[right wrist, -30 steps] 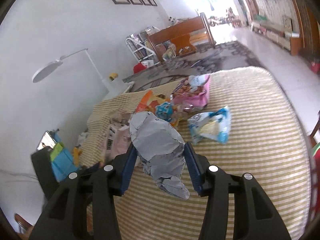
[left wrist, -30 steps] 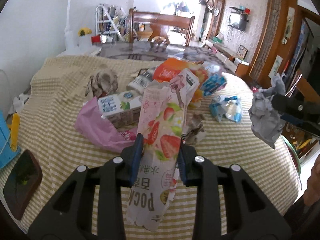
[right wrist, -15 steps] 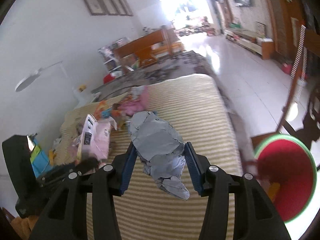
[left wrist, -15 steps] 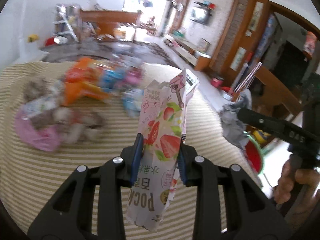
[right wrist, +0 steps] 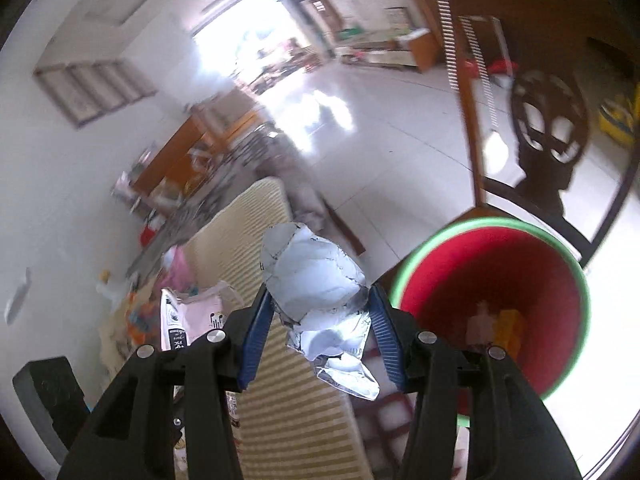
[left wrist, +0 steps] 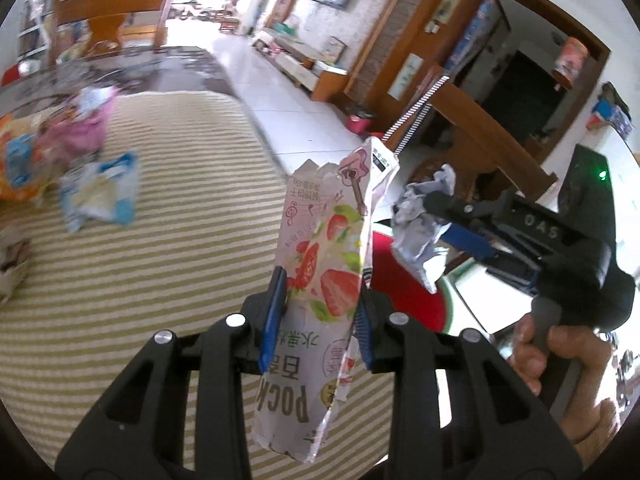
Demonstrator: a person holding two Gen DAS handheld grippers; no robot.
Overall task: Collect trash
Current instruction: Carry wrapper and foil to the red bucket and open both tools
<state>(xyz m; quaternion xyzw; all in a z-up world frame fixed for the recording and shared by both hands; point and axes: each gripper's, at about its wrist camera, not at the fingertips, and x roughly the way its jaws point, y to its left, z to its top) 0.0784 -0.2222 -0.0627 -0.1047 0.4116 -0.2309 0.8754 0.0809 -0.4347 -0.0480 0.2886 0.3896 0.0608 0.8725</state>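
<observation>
The left gripper (left wrist: 320, 316) is clamped on a strawberry wrapper (left wrist: 324, 280), its blue pads pressing both sides of the pack. The wrapper stands upright between the fingers, torn top up, bottom end hanging below the jaws. Beneath it lies the striped cloth (left wrist: 160, 240) of the table. To the right, in the left wrist view, the right gripper (left wrist: 448, 224) is gripped around a paper wad (left wrist: 420, 220), with the person's hand (left wrist: 560, 356) on its handle at the near right. Below the wad shows a slice of the red bin (left wrist: 404, 280).

From the right wrist, the right gripper (right wrist: 320, 324) pinches the crumpled grey-white paper wad (right wrist: 320, 296) between its blue pads; the wad bulges above the jaws and a flap hangs below. Just right of the gripper sits the red bin (right wrist: 552, 292) with a green rim, on the floor beside the table edge; something pale and something yellow lie inside. The wad is held near the bin's left rim, over the table edge.

On the far left of the cloth lies more trash: a blue-white packet (left wrist: 100, 196), a pink bag (left wrist: 80, 136) and orange wrappers (left wrist: 16, 160), all blurred. A wooden chair (right wrist: 532, 120) stands beyond the bin.
</observation>
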